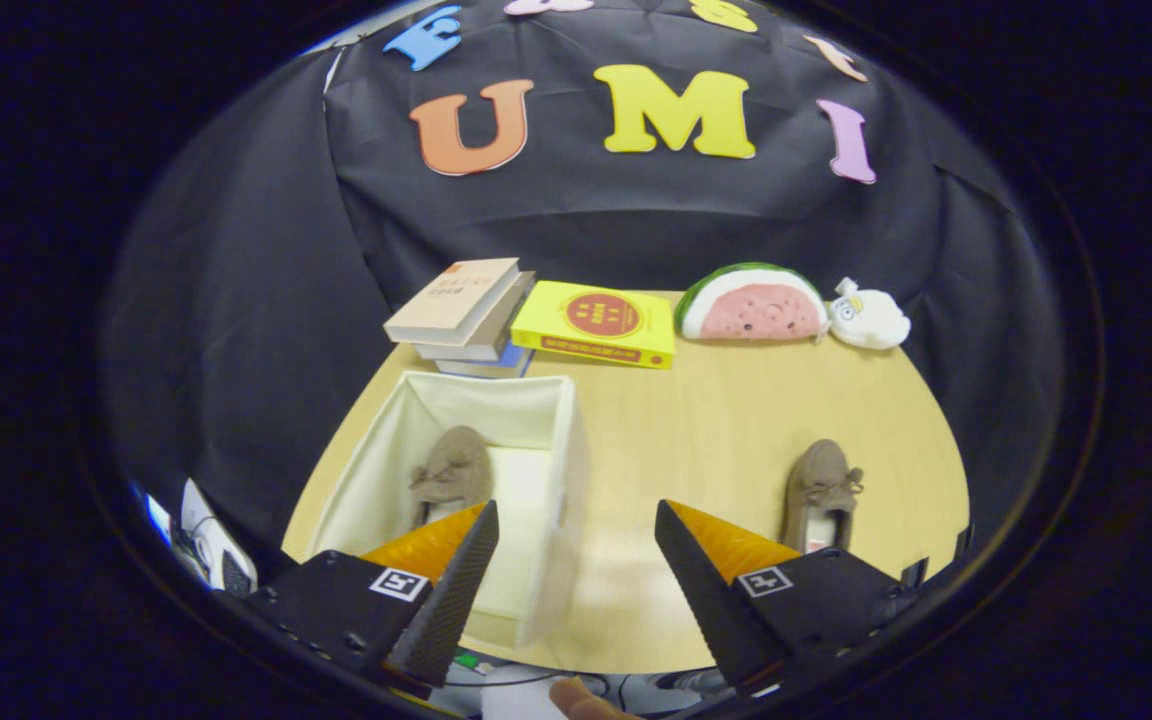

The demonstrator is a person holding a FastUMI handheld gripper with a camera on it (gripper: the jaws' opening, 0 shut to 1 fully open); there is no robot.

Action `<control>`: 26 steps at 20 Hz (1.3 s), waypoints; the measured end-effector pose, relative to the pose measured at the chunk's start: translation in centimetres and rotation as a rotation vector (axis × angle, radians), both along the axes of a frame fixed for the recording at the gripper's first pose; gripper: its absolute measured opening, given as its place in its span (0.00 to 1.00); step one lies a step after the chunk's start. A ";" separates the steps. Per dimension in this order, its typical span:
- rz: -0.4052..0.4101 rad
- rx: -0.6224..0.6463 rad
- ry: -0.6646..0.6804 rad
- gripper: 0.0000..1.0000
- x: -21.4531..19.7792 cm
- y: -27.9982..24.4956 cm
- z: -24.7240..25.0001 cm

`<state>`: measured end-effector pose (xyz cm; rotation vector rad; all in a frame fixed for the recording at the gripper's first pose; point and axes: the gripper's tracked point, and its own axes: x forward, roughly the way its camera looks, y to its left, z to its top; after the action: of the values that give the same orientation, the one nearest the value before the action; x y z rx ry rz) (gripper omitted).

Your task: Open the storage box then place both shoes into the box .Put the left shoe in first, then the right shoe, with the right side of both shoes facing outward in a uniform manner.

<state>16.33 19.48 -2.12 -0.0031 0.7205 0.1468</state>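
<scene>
An open white fabric storage box point(558, 470) stands on the round wooden table point(706, 420), ahead of my left finger. One brown bow-topped shoe point(454, 472) lies inside it along the left wall, toe pointing away. A matching brown shoe point(820, 492) sits on the table just beyond my right finger, toe also pointing away. My gripper point(576, 530) hovers above the table's near edge, open, with nothing between the fingers. The left fingertip point(476, 540) overlaps the box's near end.
At the table's far side stand a stack of books point(461, 315), a yellow book point(596, 322), a watermelon-slice plush point(754, 303) and a small white plush point(868, 318). Bare tabletop lies between the box and the loose shoe. A fingertip point(581, 700) of a person shows below.
</scene>
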 end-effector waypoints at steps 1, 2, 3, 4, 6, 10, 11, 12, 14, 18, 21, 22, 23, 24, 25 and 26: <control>-0.011 -0.017 0.000 0.96 0.1 -1.9 -0.4; -0.027 -0.024 0.006 0.96 0.1 -3.7 -0.9; -0.044 -0.029 0.014 0.96 0.2 -5.7 -1.4; -0.066 -0.032 0.023 0.96 0.4 -7.6 -1.9; -0.116 -0.054 0.035 0.96 0.7 -11.7 -2.9; -0.205 -0.084 0.069 0.96 1.4 -18.3 -5.3; -0.217 -0.086 0.083 0.96 1.6 -19.5 -6.2; -0.233 -0.089 0.099 0.96 1.7 -20.8 -7.1; -0.254 -0.116 0.127 0.96 2.2 -23.0 -9.2; -0.289 -0.173 0.183 0.95 3.2 -26.3 -13.0; -0.323 -0.200 0.218 0.90 4.0 -28.4 -15.1; -0.319 -0.184 0.226 0.89 4.2 -28.5 -15.5; -0.313 -0.165 0.232 0.87 4.4 -28.3 -16.0; -0.306 -0.145 0.234 0.84 4.7 -28.1 -16.4; -0.288 -0.118 0.235 0.81 5.0 -27.8 -16.8; -0.266 -0.084 0.242 0.72 5.3 -27.3 -17.4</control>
<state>21.65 -7.82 -19.50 0.0309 0.9609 -0.1407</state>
